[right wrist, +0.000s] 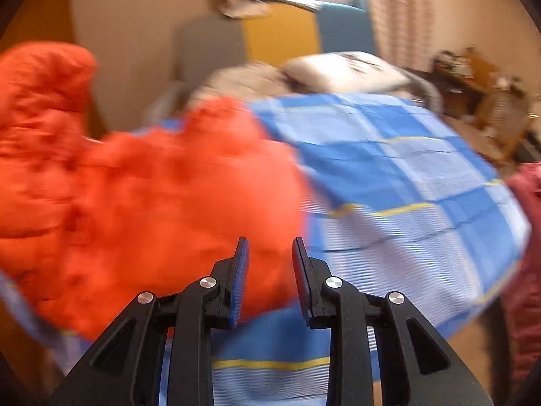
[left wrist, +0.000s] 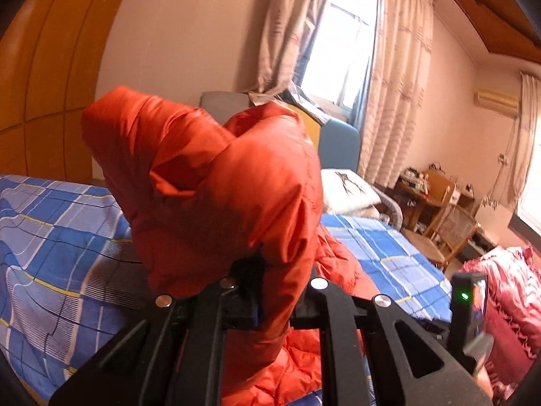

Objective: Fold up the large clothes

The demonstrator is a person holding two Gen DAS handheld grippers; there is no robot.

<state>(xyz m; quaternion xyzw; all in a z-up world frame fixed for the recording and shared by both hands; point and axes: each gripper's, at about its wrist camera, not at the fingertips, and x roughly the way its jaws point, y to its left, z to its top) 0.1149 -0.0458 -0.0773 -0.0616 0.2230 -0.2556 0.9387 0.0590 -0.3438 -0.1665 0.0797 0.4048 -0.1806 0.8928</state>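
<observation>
- My left tongs (left wrist: 270, 291) are clamped on a bunch of the orange padded jacket (left wrist: 216, 182); the fabric swallows both fingertips and rises in a puffy mound straight ahead of them, lifted clear of the bed.
- The rest of that jacket trails down below and slightly to the right of the left tongs, lying rumpled on the blue checked bedsheet (left wrist: 57, 237).
- My right tongs (right wrist: 270, 264) stand apart with nothing between the pads; through the gap I see the near edge of the jacket (right wrist: 135, 203), which spreads ahead and off to their left.
- The right wrist view is badly blurred, so I cannot tell whether those fingertips touch the fabric or only hover just short of it.
- To the right of the right tongs the bedsheet (right wrist: 405, 186) is bare; a pillow (left wrist: 348, 189) lies far ahead, and a pink ruffled cover (left wrist: 500, 291) is heaped off to the far right.
- I judge the task to be at an early stage: the jacket is bunched and half airborne, with no flat panel, no neat crease and no tucked sleeve visible.
- What is left, as I read it: get a second grip with the right tongs, spread the jacket flat on the sheet, then bring in the sleeves and fold the body over.
</observation>
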